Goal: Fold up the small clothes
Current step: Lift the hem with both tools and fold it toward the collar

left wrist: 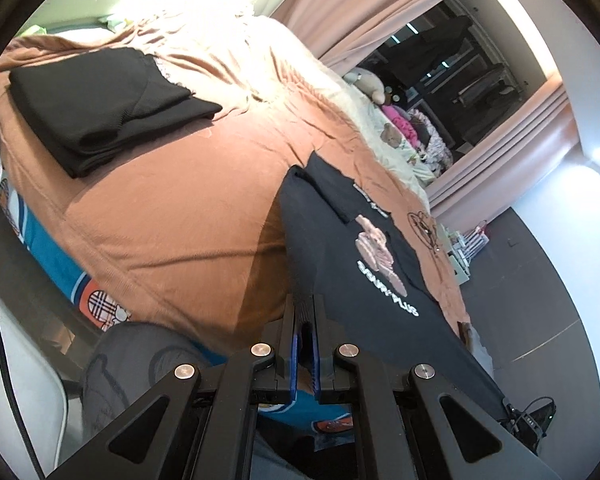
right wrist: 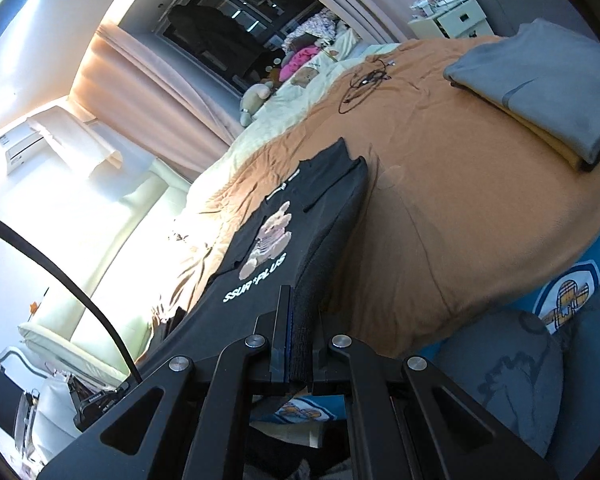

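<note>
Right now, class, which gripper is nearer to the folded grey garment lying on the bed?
Right. The right gripper, clamped on the black printed T-shirt, has the folded grey garment ahead to its right. The left gripper grips the shirt's other side, farther away, and its view lacks the grey garment.

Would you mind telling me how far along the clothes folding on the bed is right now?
Done: a folded black garment and a folded grey and yellow stack lie on the orange bedspread. In hand: the left gripper and right gripper each pinch an edge of the black bear-print T-shirt, partly lifted. Left: completing its folds and setting it down.
</note>
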`<action>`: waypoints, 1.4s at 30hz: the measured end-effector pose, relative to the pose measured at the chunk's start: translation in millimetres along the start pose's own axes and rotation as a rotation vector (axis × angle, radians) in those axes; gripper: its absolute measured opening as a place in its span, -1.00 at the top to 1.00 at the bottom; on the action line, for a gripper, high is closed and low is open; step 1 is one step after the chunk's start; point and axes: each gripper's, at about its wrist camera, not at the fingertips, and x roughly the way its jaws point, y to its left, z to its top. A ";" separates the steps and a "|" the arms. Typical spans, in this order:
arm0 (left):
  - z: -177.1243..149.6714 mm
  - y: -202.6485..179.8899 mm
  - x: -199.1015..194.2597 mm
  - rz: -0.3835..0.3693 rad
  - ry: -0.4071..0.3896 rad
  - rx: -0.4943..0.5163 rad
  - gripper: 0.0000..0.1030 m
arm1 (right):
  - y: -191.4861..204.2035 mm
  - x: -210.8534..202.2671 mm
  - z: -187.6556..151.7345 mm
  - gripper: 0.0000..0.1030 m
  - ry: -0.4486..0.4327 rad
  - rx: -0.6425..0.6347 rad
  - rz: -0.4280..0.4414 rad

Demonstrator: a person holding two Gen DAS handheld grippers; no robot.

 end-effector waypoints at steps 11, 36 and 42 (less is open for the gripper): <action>-32.5 1.2 -60.3 -0.052 -0.070 0.010 0.91 | -10.9 -43.7 -20.3 0.98 -0.033 -0.036 0.051; 10.6 -12.0 -70.7 -0.118 -0.153 0.045 0.91 | -16.9 -24.4 12.0 0.98 -0.084 -0.072 0.065; 60.4 -39.5 -33.4 -0.104 -0.139 0.084 0.91 | -3.8 14.8 53.4 0.98 -0.078 -0.100 0.044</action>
